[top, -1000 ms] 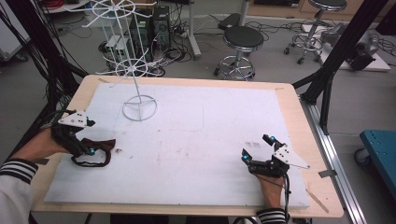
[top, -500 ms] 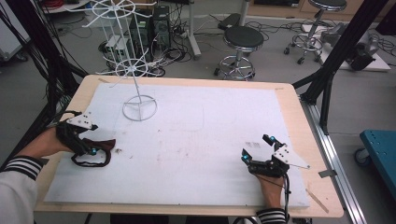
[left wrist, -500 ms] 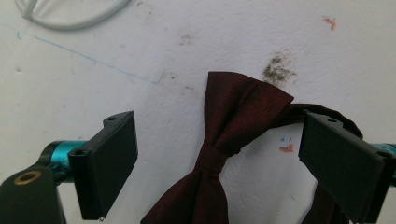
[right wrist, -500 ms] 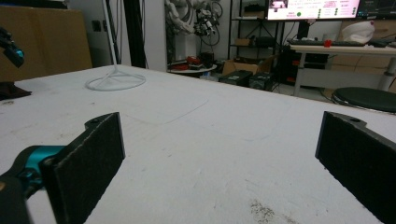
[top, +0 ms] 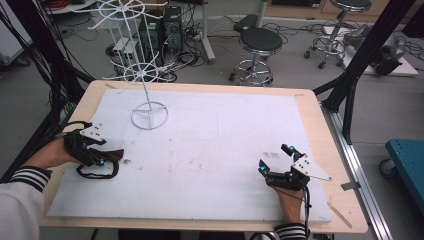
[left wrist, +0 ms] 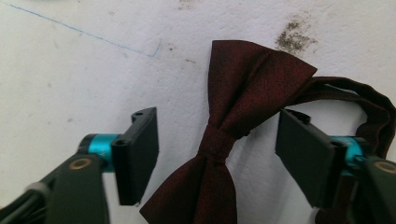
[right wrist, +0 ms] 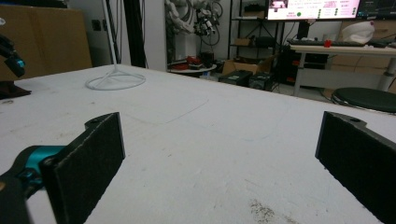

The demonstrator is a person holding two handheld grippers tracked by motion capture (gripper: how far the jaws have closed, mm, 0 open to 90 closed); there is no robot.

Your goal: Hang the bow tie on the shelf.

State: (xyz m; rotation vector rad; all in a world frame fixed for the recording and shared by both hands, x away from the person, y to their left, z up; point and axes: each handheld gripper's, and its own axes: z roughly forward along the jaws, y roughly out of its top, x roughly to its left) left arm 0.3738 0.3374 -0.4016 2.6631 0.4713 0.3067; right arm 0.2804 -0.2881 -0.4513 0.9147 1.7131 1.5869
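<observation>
Your left gripper [left wrist: 215, 154] had just been closing its jaws around the bow tie [left wrist: 243, 93], which lay at the left edge of the high view, yet the pads stood clear of the cloth. Your right gripper [top: 276, 161] sat wide and empty at lower right, so the pickup was probably starting.

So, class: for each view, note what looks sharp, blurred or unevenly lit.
High view: even light, soft detail, faint shadows. Left gripper view: bow tie sharp, the tool's near parts blurred. Right gripper view: near pads slightly soft, bright monitor glare at the top.
</observation>
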